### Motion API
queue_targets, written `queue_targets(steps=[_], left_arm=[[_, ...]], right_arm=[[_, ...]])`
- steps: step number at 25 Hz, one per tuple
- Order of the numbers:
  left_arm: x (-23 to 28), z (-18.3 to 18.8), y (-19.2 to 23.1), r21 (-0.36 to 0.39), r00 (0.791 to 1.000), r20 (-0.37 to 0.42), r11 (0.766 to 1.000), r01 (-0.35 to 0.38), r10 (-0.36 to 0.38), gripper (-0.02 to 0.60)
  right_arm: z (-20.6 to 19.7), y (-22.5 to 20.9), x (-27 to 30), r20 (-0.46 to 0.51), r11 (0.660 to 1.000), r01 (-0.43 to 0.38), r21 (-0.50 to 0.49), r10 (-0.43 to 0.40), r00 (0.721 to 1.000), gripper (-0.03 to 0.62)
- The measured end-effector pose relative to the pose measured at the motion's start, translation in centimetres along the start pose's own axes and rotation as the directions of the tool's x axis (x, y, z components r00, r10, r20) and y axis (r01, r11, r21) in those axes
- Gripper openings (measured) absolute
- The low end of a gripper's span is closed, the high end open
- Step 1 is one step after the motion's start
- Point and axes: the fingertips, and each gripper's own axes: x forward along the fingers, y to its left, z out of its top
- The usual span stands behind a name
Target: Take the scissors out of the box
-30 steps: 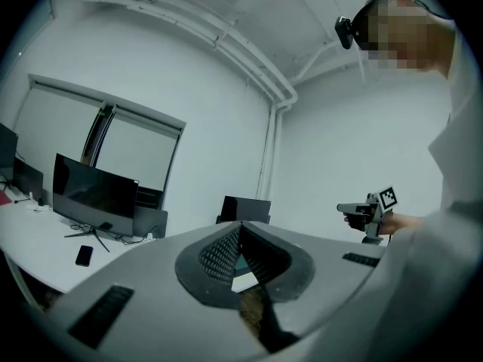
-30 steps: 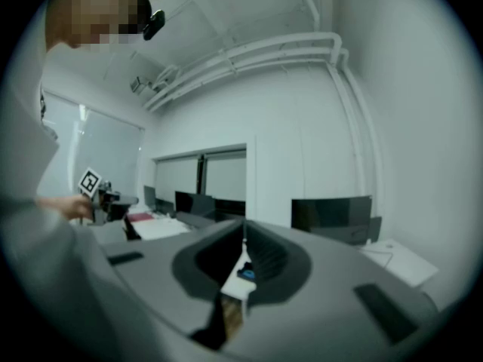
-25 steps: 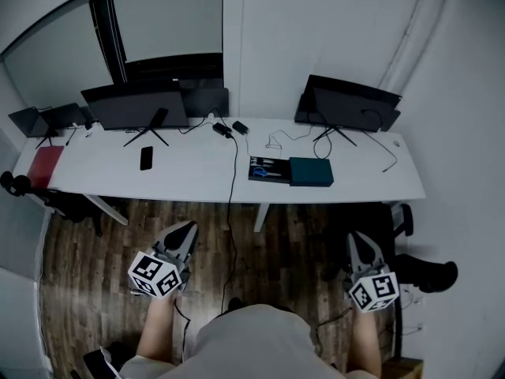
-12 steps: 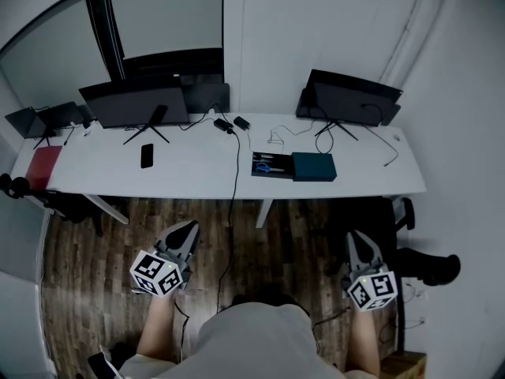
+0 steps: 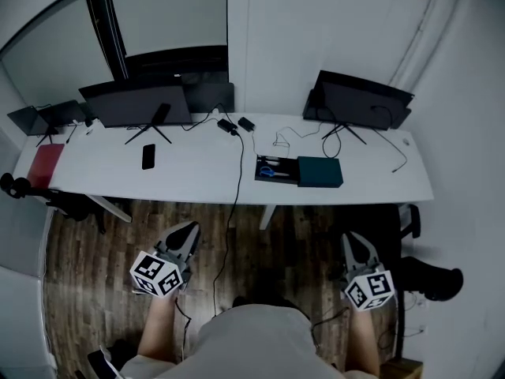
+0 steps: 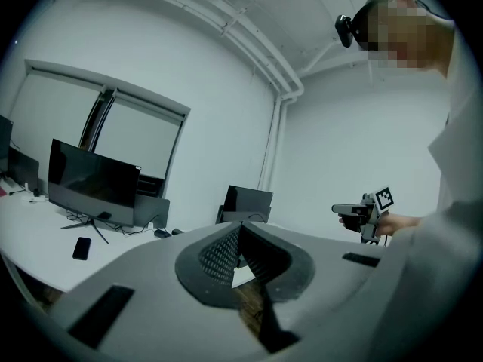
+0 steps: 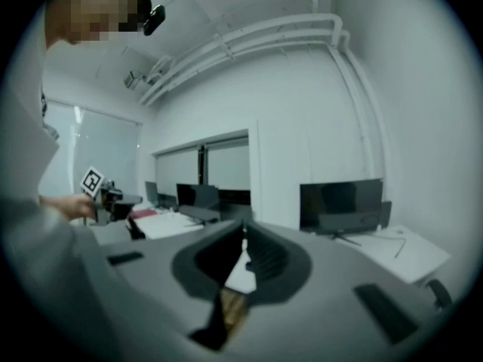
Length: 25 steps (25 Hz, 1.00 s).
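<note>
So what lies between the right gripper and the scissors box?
Head view: only wooden floor and the front of the white desk lie between right gripper and box.

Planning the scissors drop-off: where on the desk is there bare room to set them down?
Best: the bare tabletop between the phone and the black cable left of the box. Also front-right, past the teal case. Crowded: behind the box, with adapters and looped cords.

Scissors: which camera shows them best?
The head view: the scissors lie in the open box on the table, blue handles showing. Neither gripper view lets me make them out.
</note>
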Motion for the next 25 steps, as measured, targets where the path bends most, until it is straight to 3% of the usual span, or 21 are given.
queue_targets(steps=[17,25], left_arm=[[11.0,1.1,2.4,0.016,0.998,-0.031,0.998,-0.061,0.061,0.032],[16.3,1.5,2.2,0.015,0.994,-0.032,0.995,-0.103,0.103,0.032]], right_arm=[[1.9,-6.9,12.7,-0.060,0.976,-0.206,-0.064,0.203,0.977,0.035],[1.7,-11.3,16.6,-0.059,0.965,-0.257,-0.042,0.255,0.965,0.035]])
